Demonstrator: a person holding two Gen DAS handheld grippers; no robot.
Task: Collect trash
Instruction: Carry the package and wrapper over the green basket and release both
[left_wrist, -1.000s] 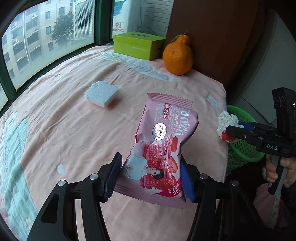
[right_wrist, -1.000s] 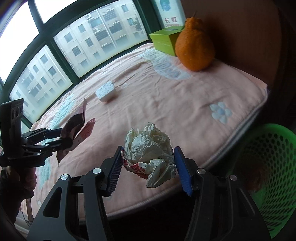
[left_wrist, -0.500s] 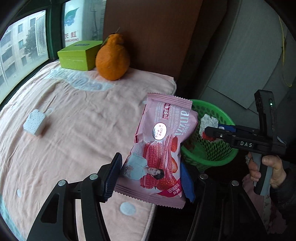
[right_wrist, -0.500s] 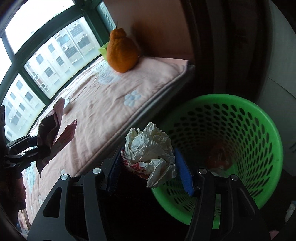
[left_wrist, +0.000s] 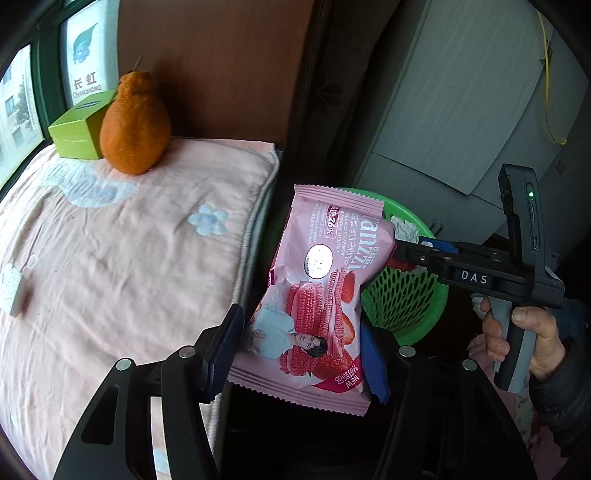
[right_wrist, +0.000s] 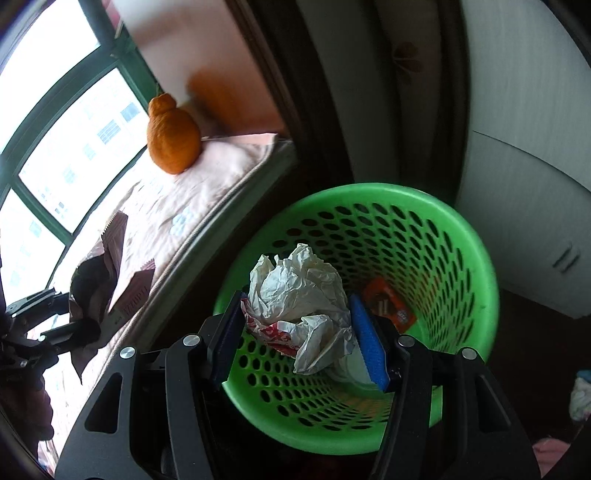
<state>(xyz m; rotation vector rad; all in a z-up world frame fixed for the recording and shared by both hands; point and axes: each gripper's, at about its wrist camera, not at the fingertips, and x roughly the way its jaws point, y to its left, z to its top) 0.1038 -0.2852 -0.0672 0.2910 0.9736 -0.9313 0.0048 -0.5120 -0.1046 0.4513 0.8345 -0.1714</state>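
Note:
My left gripper (left_wrist: 301, 350) is shut on a pink cookie wrapper (left_wrist: 321, 291) and holds it in the air just past the bed's edge, beside the green mesh basket (left_wrist: 402, 306). My right gripper (right_wrist: 297, 339) is shut on a crumpled white paper wad (right_wrist: 299, 295) and holds it over the open mouth of the basket (right_wrist: 461, 258). An orange packet (right_wrist: 388, 304) lies inside the basket. The right gripper also shows in the left wrist view (left_wrist: 406, 251), over the basket, and the left gripper with the wrapper (right_wrist: 110, 273) shows at the left of the right wrist view.
A pink blanket (left_wrist: 110, 251) covers the bed. A large orange fruit (left_wrist: 135, 125) and a green box (left_wrist: 79, 129) stand at its far end by the window. A white sponge (left_wrist: 11, 288) lies at the left. Grey cabinets (left_wrist: 461, 110) stand behind the basket.
Both grippers have swung from over the bed toward the basket. The paper wad has gone from the bed's edge to over the basket's mouth. Both grips are unchanged.

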